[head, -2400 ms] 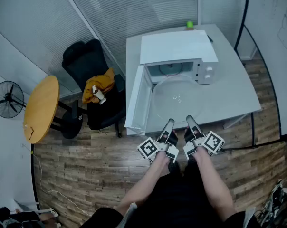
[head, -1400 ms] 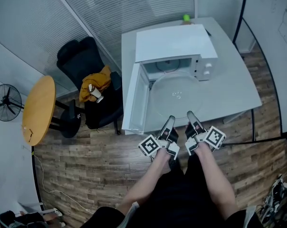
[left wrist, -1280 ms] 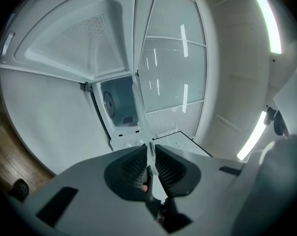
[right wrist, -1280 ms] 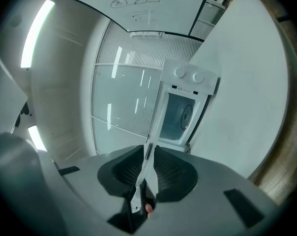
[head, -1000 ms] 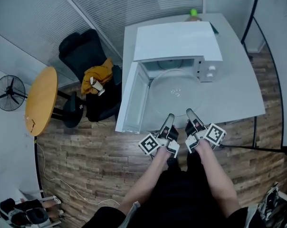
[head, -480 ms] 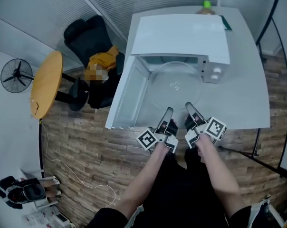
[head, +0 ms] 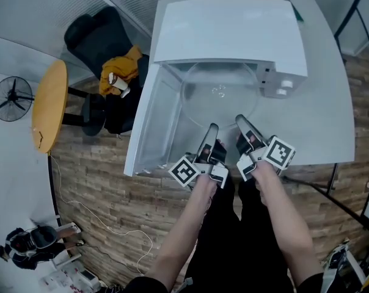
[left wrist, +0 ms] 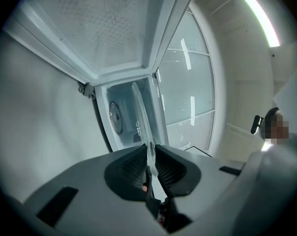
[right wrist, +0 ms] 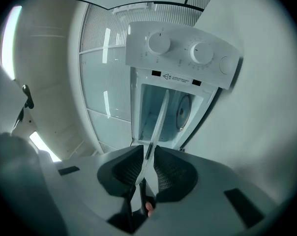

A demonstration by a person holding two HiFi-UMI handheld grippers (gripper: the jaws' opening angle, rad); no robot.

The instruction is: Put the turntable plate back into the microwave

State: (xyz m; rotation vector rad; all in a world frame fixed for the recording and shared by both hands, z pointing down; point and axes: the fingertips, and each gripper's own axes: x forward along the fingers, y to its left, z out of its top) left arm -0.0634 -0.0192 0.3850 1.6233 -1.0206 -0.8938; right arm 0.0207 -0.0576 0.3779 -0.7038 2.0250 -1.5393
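The clear glass turntable plate hangs level in front of the white microwave, its far edge at the open cavity. My left gripper is shut on the plate's near rim, and my right gripper is shut on the same rim a little to the right. In the left gripper view the plate runs edge-on from the left gripper toward the cavity. Seen from the right gripper view, the plate sits edge-on in the right gripper, below the microwave's control knobs.
The microwave door stands swung open to the left. The microwave rests on a grey table. A black chair with a yellow cloth and a round wooden table are to the left. A fan stands at far left.
Both grippers have carried the plate forward toward the microwave; its far edge has reached the cavity opening. The person has stepped closer, so the microwave looks larger.
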